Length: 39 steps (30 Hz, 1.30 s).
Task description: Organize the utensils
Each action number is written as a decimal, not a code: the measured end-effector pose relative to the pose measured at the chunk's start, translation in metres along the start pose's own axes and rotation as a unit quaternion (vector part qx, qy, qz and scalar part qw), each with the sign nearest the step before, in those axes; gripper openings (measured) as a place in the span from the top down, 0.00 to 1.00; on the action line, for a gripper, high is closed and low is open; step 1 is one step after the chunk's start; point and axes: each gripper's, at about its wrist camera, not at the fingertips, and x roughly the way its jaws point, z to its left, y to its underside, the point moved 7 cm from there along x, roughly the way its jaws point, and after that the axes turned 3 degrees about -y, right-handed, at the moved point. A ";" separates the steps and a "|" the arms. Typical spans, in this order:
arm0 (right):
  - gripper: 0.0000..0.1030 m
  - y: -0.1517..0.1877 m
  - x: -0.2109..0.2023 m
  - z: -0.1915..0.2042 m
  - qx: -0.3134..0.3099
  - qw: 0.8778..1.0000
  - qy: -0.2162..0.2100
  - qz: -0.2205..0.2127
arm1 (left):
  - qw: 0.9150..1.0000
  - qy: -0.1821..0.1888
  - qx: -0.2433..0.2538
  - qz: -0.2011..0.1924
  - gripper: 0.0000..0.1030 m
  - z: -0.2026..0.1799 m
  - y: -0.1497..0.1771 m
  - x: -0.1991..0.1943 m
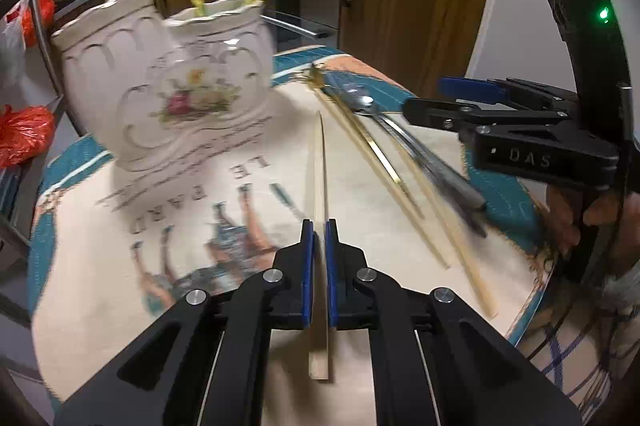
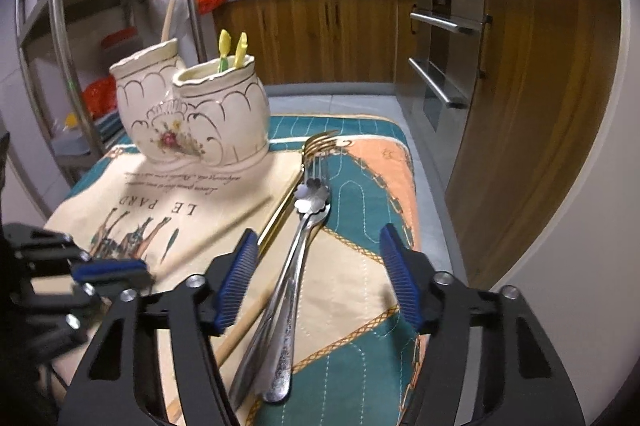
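left hand-held gripper [image 1: 319,242]: jaws clamped on a wooden chopstick [image 1: 319,186], its long axis running straight ahead toward the holder. right hand-held gripper [image 2: 320,282]: jaws apart, gripping nothing, straddling the handles of the steel spoons [image 2: 288,290], which lie lengthwise away from it on the cloth-covered bench [image 2: 360,358]. beyond: gold fork [image 2: 318,144]. farthest: twin ceramic holder [image 2: 192,114], upright, left of the utensils, nearer the left hand.
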 end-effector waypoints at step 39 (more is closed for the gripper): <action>0.95 -0.036 0.052 -0.006 -0.007 0.996 -0.050 0.070 | 0.999 0.026 -0.012 0.028 0.93 0.037 0.020 -0.015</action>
